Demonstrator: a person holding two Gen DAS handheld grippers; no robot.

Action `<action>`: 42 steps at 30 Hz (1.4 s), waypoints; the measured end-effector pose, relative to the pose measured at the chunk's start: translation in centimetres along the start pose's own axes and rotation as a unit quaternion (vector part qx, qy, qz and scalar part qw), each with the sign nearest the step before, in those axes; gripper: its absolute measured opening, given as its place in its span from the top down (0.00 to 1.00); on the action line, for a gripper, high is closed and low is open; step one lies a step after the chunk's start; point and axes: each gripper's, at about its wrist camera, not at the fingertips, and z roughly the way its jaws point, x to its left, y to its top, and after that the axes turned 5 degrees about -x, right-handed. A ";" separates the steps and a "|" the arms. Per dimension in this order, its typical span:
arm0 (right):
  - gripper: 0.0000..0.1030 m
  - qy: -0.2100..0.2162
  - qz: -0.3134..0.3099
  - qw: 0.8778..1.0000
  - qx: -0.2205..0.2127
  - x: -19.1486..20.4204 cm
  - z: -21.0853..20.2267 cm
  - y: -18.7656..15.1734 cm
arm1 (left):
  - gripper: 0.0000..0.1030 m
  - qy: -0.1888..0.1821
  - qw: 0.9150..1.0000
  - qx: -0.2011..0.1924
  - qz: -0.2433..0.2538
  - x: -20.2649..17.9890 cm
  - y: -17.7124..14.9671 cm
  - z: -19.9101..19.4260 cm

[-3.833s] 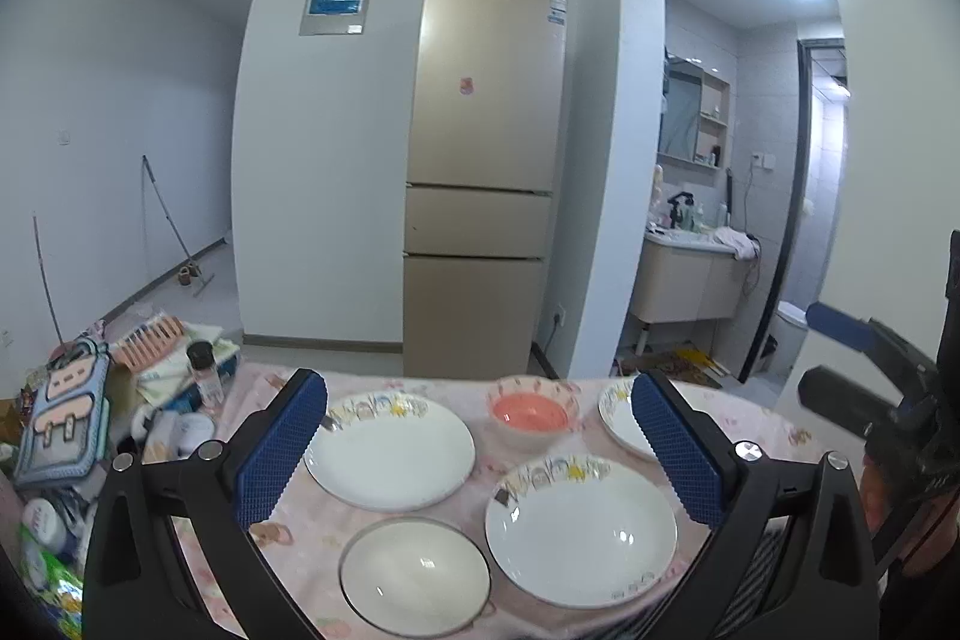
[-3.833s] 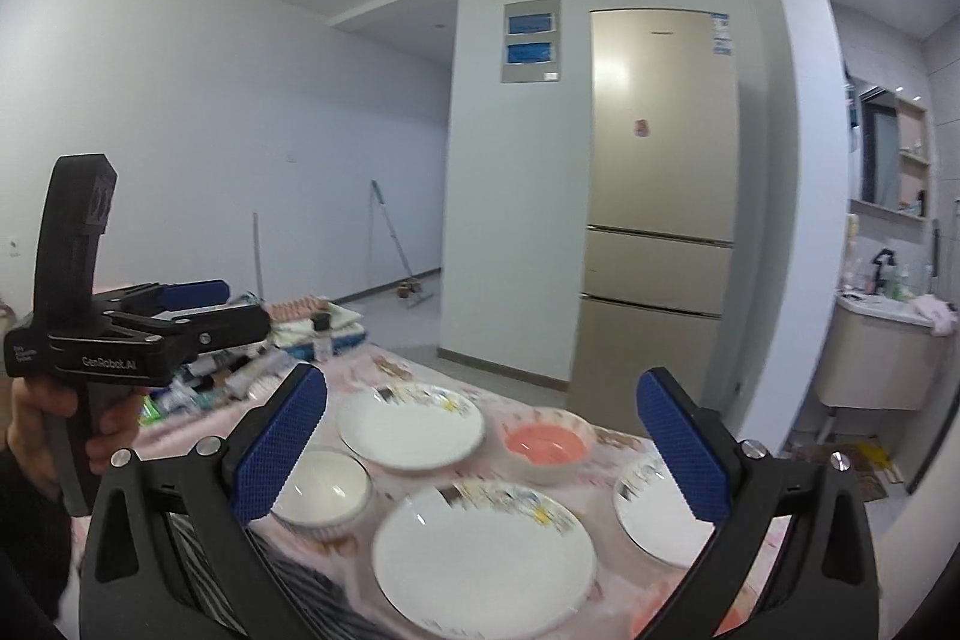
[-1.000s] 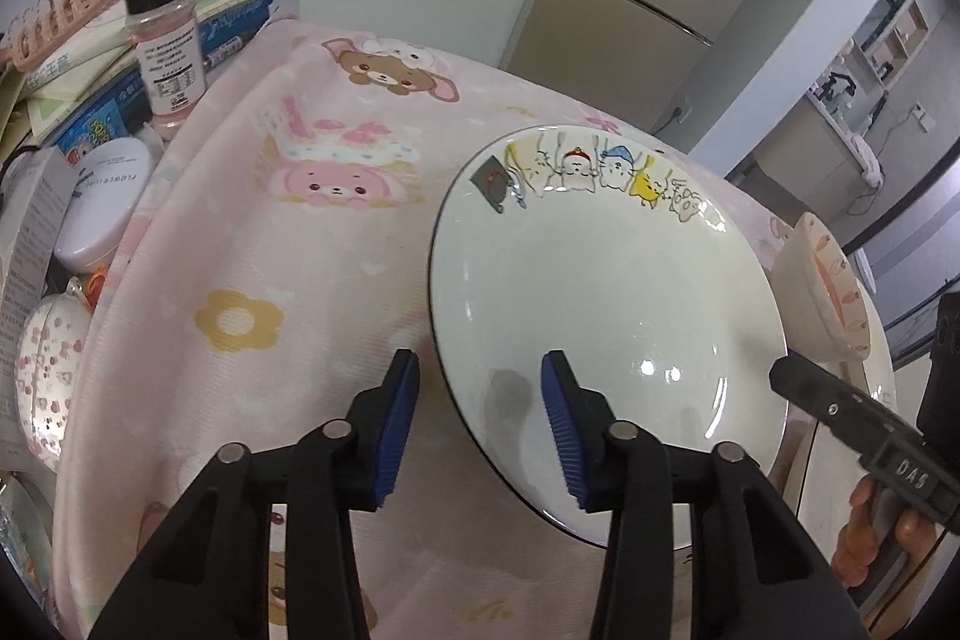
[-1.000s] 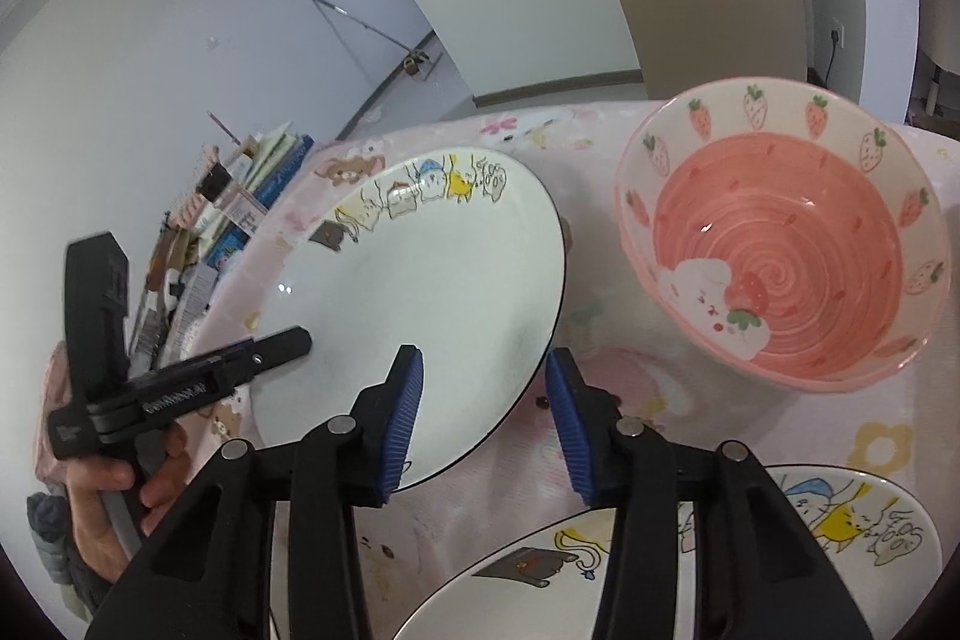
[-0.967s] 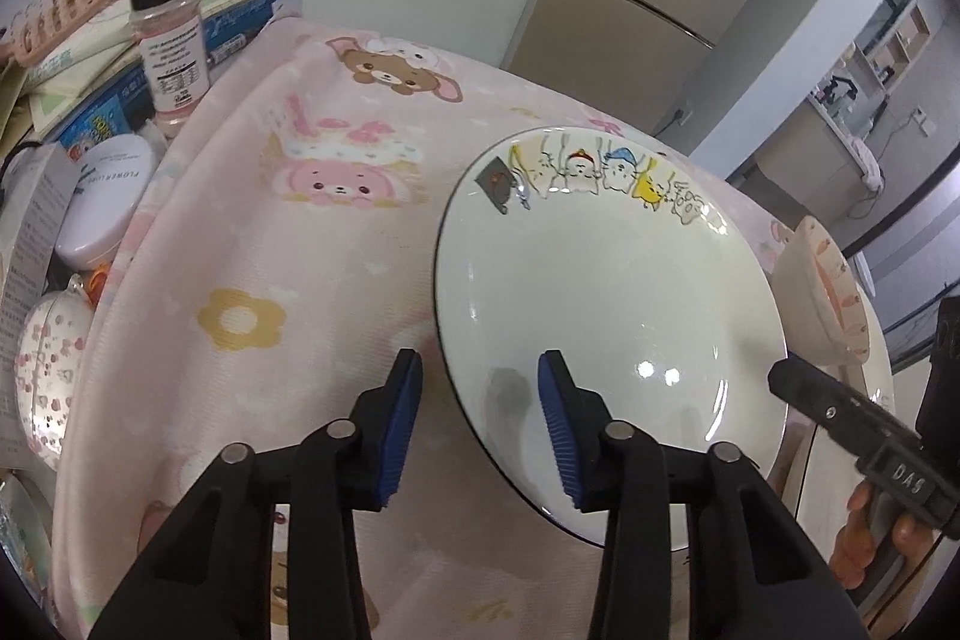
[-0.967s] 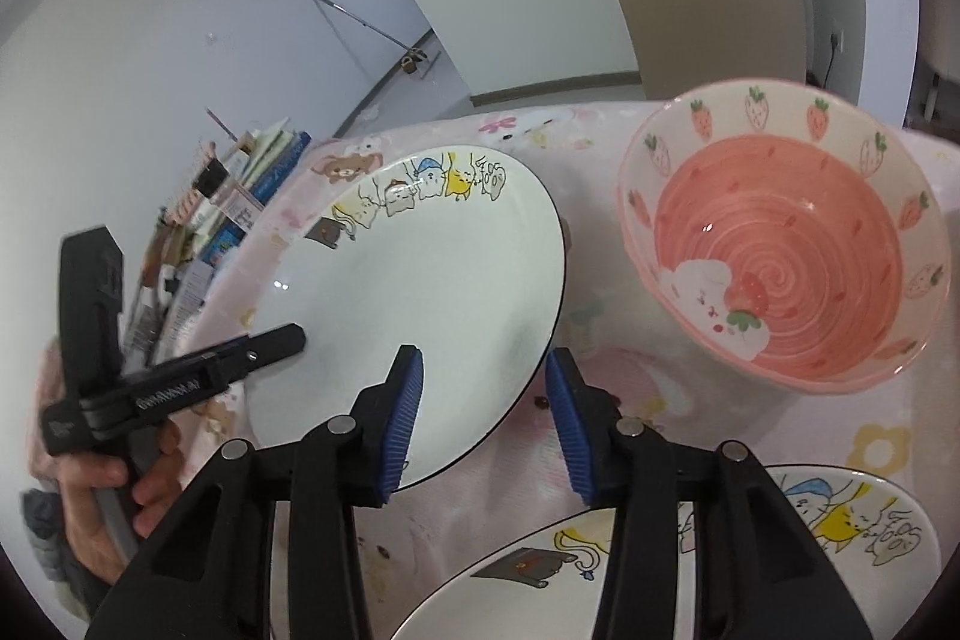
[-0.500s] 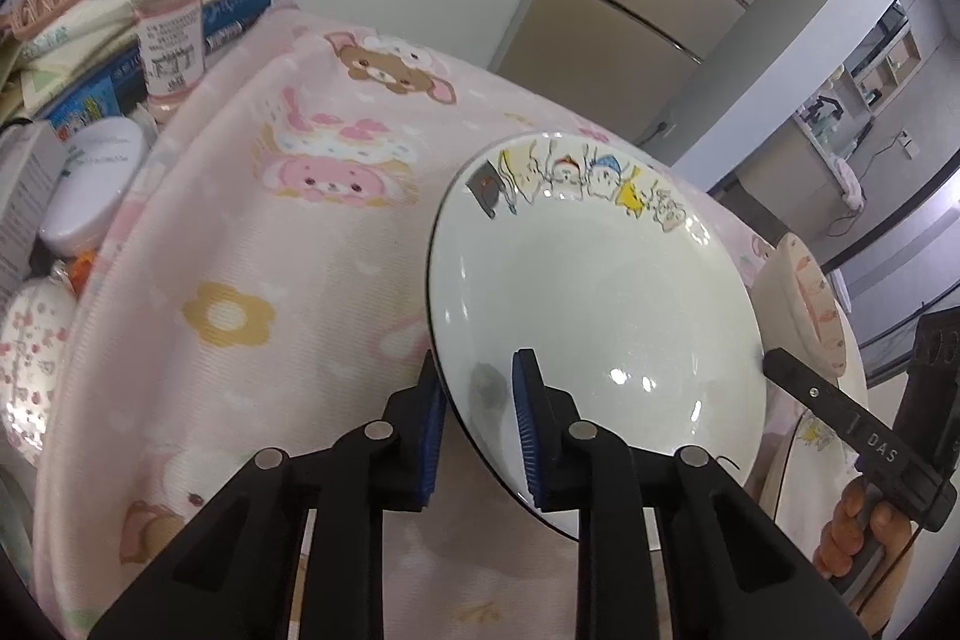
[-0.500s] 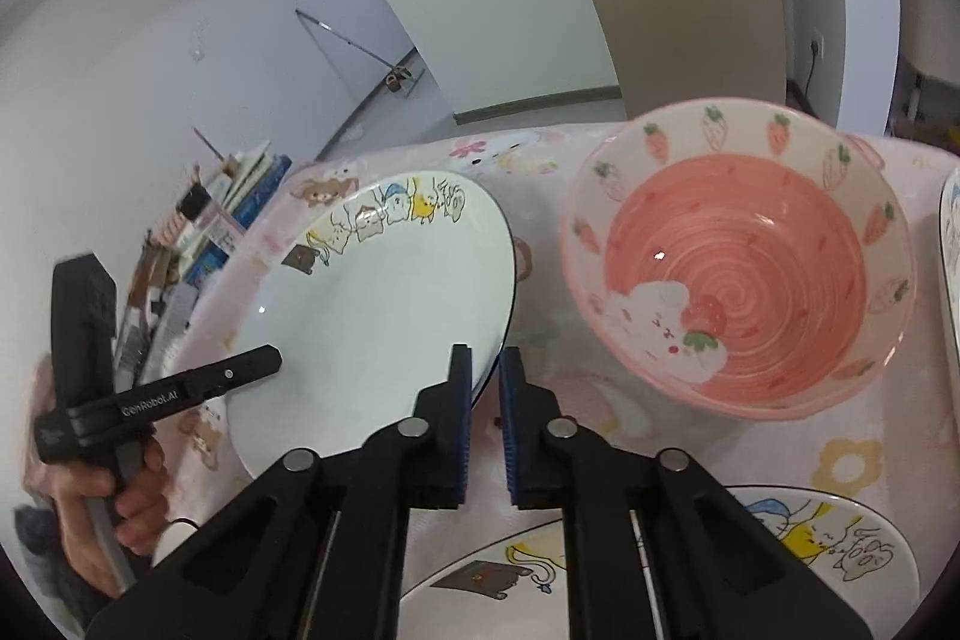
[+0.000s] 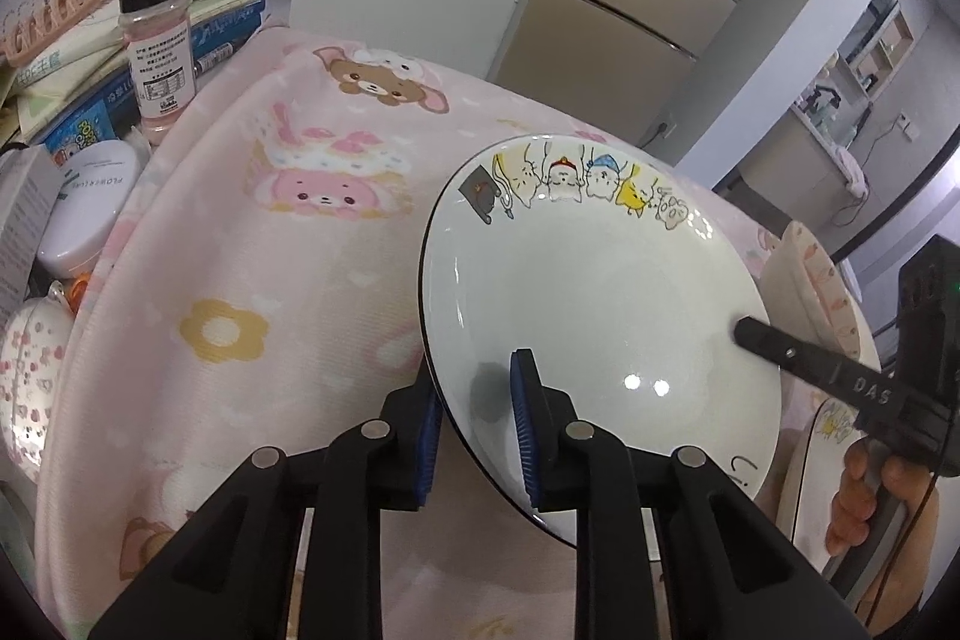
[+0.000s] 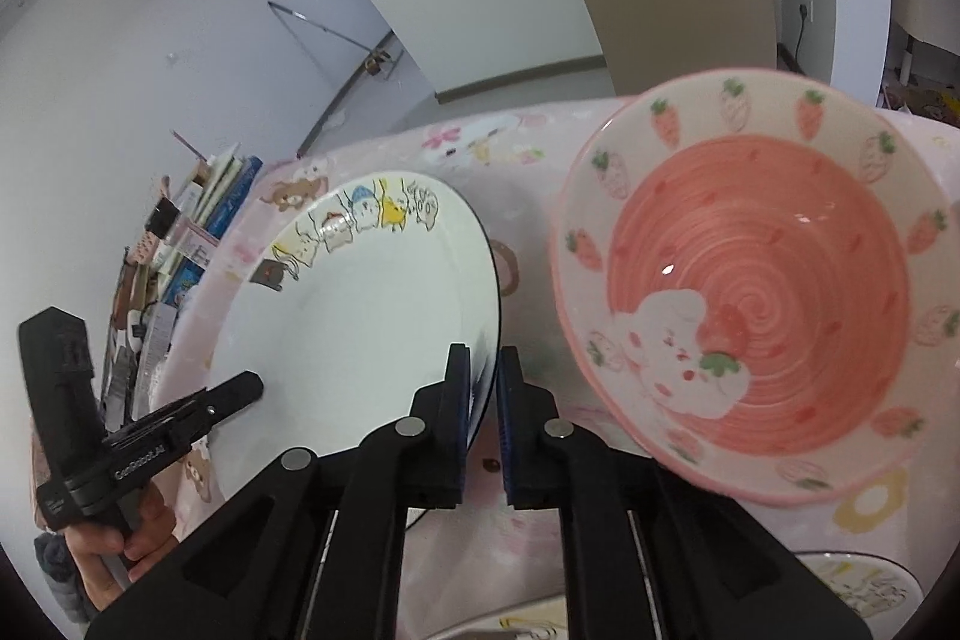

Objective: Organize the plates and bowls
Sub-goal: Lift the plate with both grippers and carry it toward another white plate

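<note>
The white plate (image 9: 594,292) with cartoon animals along its rim sits on the pink cartoon-print cloth (image 9: 240,280) covering the tabletop, clamped from two sides. In the left wrist view the left hand-held gripper (image 9: 477,418) has its blue pads narrowed onto the plate's rim at about 7 o'clock, one pad under and one on top. The right hand-held gripper (image 10: 483,388) pinches the rim at roughly 4 o'clock in its own view, jaws nearly together with the rim between them. The plate is round, so it has no long axis; its animal band lies at the far edge, about 12 o'clock from the left camera. The pink strawberry bowl (image 10: 756,292) is just beside the plate at 3 o'clock, tilted toward the right camera. A spice jar (image 9: 157,40) stands at 10 o'clock by stacked books (image 9: 72,58)
</note>
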 end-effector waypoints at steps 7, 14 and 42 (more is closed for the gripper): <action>0.86 0.012 0.009 1.000 0.002 -0.2 0.8 -0.1 | 0.78 -0.022 1.000 -0.016 -0.014 0.9 0.1 0.2; 0.86 0.002 -0.007 1.000 -0.022 0.4 0.5 -0.4 | 0.81 0.014 0.999 -0.032 0.031 -0.4 0.2 -0.3; 0.87 0.000 -0.071 0.973 -0.218 3.1 -21.1 -1.5 | 0.81 -0.033 0.970 -0.193 0.146 -16.2 -1.6 -17.7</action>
